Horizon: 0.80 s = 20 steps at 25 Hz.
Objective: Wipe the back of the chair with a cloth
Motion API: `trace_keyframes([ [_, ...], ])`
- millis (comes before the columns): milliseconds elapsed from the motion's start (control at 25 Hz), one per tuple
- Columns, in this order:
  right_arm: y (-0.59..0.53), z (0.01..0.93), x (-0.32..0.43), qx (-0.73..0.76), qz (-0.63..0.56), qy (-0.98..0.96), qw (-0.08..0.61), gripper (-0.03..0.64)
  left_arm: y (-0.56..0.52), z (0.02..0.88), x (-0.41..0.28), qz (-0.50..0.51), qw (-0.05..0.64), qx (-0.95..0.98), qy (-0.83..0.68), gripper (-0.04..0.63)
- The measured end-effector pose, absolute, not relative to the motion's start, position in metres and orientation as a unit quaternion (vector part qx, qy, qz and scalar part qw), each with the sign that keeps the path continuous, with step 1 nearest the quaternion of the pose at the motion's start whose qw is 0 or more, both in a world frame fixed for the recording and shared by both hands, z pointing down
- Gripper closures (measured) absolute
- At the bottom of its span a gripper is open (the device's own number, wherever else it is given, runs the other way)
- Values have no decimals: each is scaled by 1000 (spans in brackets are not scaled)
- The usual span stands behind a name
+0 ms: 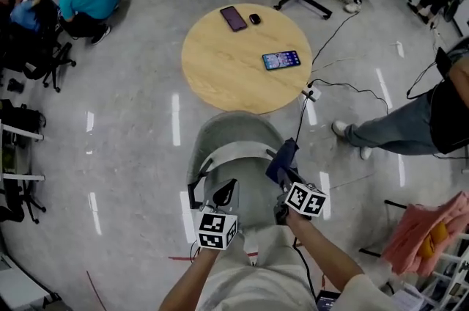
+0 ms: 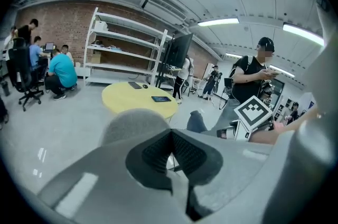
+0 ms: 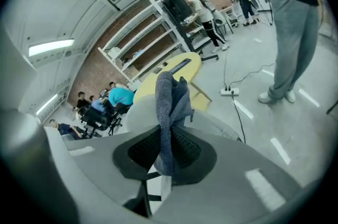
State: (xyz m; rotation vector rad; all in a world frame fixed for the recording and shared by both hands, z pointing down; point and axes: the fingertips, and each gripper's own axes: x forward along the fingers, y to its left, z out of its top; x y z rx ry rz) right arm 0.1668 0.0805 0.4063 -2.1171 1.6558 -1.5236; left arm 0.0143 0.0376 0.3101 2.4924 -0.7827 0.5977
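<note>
While both forearms reach forward and down from the head view's lower edge, the right claw (image 1: 284, 176) (image 3: 168, 151) is clamped on a dark blue cloth (image 1: 282, 158) (image 3: 170, 96), held at the right end of the curved back (image 1: 229, 152) of the grey chair (image 1: 234, 127). The left claw (image 1: 226, 192) (image 2: 170, 157), jaws pressed together on nothing, hovers near the back's left part. Beyond the chair, a round wooden table (image 1: 220, 67) carries two smartphones (image 1: 281, 60) on a glossy grey floor (image 1: 132, 126). A person in jeans (image 1: 396, 130) stands at the right. Other people (image 2: 58, 72) sit near white shelving (image 2: 127, 51) along a brick wall.
</note>
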Motion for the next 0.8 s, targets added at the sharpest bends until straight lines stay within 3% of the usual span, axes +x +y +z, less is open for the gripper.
trace_keyframes([
  [360, 65, 300, 146, -645, -419, 638, 25, 549, 44, 251, 4, 197, 223, 902, -312, 595],
  [800, 53, 168, 103, -581, -267, 768, 25, 548, 41, 155, 10, 159, 165, 908, -350, 595],
])
